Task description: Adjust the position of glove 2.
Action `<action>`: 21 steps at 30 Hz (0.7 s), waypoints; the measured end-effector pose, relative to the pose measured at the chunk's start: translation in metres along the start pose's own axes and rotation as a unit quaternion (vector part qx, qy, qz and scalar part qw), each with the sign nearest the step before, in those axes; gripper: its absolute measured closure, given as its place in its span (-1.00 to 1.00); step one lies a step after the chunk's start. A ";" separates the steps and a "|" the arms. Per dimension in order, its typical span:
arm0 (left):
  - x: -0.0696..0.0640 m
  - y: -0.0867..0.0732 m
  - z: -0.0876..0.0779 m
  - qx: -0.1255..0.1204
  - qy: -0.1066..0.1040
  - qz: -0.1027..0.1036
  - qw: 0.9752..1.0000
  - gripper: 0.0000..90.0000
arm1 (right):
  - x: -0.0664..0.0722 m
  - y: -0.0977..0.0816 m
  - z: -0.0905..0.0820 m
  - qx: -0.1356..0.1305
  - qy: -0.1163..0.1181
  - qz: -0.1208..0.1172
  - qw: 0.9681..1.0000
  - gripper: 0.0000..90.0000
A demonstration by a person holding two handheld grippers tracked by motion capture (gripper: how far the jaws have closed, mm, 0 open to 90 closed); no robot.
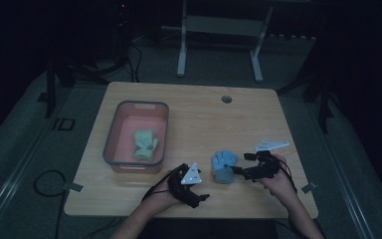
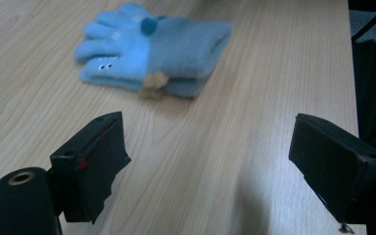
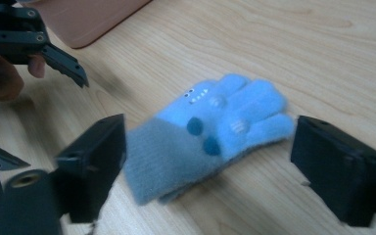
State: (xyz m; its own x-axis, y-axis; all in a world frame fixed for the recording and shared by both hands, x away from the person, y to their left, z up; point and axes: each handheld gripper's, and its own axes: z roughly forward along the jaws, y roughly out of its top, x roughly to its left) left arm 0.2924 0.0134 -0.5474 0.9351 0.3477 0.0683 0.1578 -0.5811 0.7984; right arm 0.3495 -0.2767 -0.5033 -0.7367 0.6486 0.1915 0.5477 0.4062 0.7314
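A light blue knitted glove (image 1: 224,167) with a grey-blue cuff lies flat on the wooden table (image 1: 204,114), near its front edge. My right gripper (image 1: 242,164) is open just to the right of it. In the right gripper view the glove (image 3: 210,132) lies between the two spread jaws, cuff toward the camera, and my right gripper (image 3: 208,166) touches nothing. My left gripper (image 1: 195,191) is open at the glove's near left. In the left gripper view the glove (image 2: 152,46) lies ahead of my left gripper (image 2: 208,161), well clear of its jaws.
A pink bin (image 1: 115,144) with a grey rim stands on the left half of the table and holds a yellow-green glove (image 1: 144,143). Its corner (image 3: 93,19) shows in the right gripper view. A round cable hole (image 1: 226,99) sits near the far edge. The room around is dark.
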 end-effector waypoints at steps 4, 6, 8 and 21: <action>-0.001 0.009 0.007 -0.004 -0.001 0.012 1.000 -0.67 | 0.000 0.000 0.001 0.005 -0.003 -0.015 1.000 -0.67; -0.001 0.013 0.011 -0.004 -0.007 0.022 1.000 -0.66 | -0.001 0.000 0.002 0.002 -0.006 -0.024 1.000 -0.53; -0.001 0.019 0.016 -0.005 -0.009 0.031 0.999 -0.63 | -0.002 0.002 0.003 -0.004 -0.019 -0.041 0.999 -0.40; 0.002 0.048 0.043 0.000 -0.021 0.083 0.996 -0.42 | -0.023 0.025 0.025 -0.009 -0.038 -0.032 0.999 -0.05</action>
State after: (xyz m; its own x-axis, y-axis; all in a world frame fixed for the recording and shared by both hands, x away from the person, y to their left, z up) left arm 0.3153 -0.0454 -0.5342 0.9610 0.2146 0.1743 -0.0011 -0.6275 0.7786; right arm 0.3904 -0.2653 -0.5057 -0.7373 0.6688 0.0952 0.4934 0.4370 0.7520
